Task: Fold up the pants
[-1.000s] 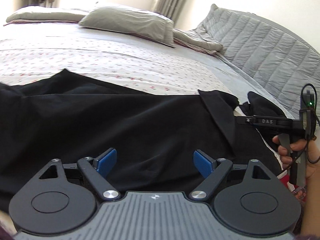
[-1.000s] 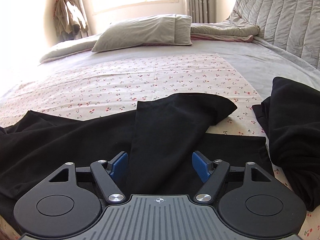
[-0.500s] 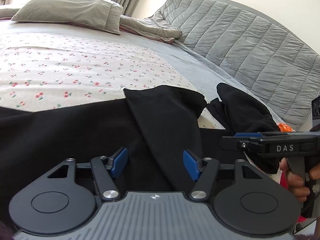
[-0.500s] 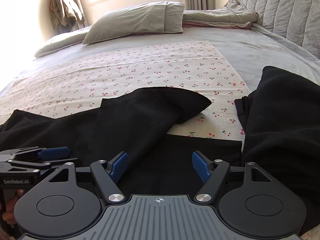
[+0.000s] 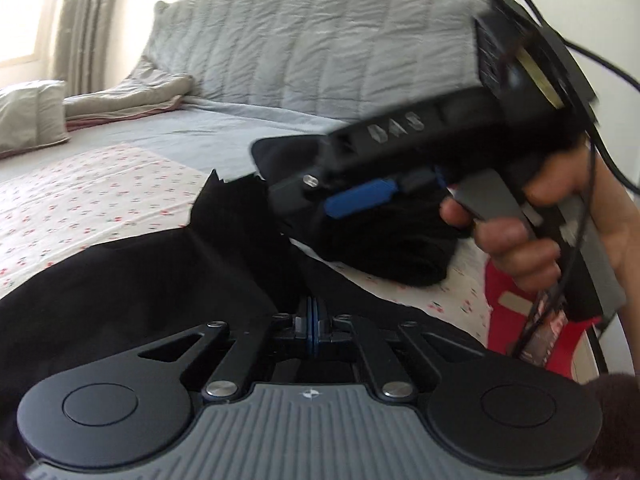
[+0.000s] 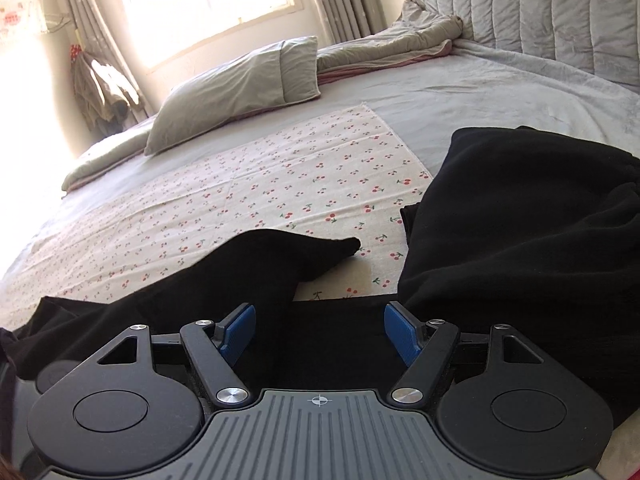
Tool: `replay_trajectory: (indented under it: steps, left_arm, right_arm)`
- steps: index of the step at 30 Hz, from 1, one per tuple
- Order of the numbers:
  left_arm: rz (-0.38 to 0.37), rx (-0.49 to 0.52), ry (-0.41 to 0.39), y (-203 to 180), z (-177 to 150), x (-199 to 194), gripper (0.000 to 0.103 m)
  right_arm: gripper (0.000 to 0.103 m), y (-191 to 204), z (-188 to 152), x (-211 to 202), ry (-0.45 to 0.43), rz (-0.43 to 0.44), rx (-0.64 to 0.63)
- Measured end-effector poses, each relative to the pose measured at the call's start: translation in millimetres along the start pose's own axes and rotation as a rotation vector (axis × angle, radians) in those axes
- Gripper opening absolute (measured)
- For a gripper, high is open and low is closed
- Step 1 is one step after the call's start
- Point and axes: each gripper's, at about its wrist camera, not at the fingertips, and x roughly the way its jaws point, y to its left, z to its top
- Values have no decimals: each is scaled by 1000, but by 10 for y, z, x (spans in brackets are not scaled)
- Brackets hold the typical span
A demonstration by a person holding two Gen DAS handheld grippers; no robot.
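Note:
Black pants lie spread on the cherry-print sheet, with one leg end folded over. My left gripper is shut, its blue pads pressed together at the pants' near edge; whether cloth is pinched between them is hard to tell. My right gripper is open, its blue pads wide apart just above the black fabric. It also shows in the left wrist view, held in a hand, tilted over the pants.
A separate pile of black clothing sits at the right on the bed. Grey pillows and a folded blanket lie at the far side. A quilted grey headboard stands behind. Something red is at the bed's right edge.
My left gripper has closed from open and swung right toward the pants' edge. The right gripper has moved closer over the pants and stays open.

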Motion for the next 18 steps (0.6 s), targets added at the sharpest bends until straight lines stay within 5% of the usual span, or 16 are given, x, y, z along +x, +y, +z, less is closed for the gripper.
replay_trajectory:
  steps: [3, 6, 10, 18]
  left_arm:
    - [-79, 81, 70, -255, -94, 116, 2]
    - [-63, 132, 75, -395, -204, 39, 13]
    - [13, 154, 42, -351, -332, -268, 43]
    - [213, 182, 87, -30, -632, -693, 48]
  right_arm:
    - [72, -72, -42, -25, 11, 27, 38]
    - [72, -153, -112, -9, 39, 49, 75]
    - [72, -294, -217, -19, 67, 81, 138]
    - [72, -516, -485, -136, 65, 4, 243]
